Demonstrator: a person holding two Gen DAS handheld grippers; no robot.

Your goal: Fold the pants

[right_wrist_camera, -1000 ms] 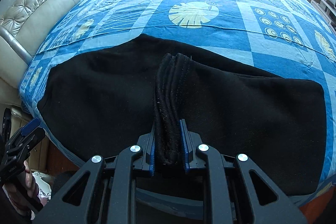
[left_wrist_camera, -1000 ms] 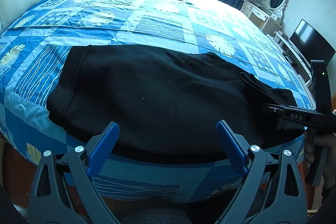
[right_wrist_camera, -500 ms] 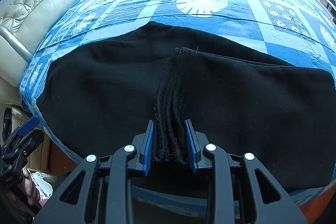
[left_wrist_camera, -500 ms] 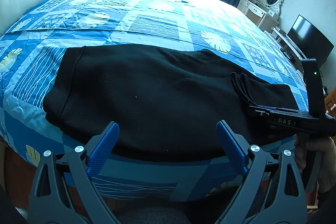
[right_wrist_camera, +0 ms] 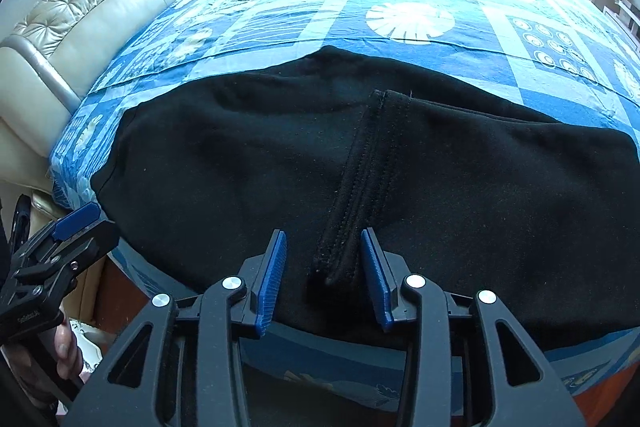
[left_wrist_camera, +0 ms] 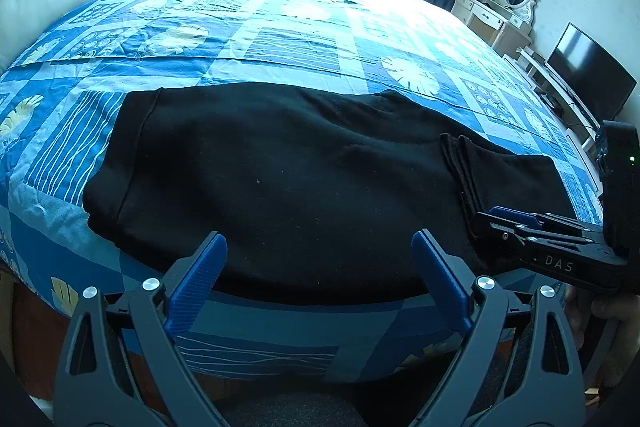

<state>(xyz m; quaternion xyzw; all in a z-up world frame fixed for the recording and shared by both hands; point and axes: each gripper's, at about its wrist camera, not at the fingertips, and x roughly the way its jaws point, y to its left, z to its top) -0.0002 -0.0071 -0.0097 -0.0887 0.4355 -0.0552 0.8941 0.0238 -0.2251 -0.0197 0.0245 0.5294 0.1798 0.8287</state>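
My right gripper [right_wrist_camera: 323,277] has just been opening; the stitched cuff edge [right_wrist_camera: 360,187] lies loose between its jaws. My left gripper [left_wrist_camera: 318,279] gapes wide, empty. Black pants [left_wrist_camera: 280,179] lie folded across the bed [left_wrist_camera: 280,39], mid-frame.

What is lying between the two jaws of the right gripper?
In the right wrist view, the stitched hem of the black pants lies between the jaws of the right gripper, which have just been opening; neither jaw presses it.
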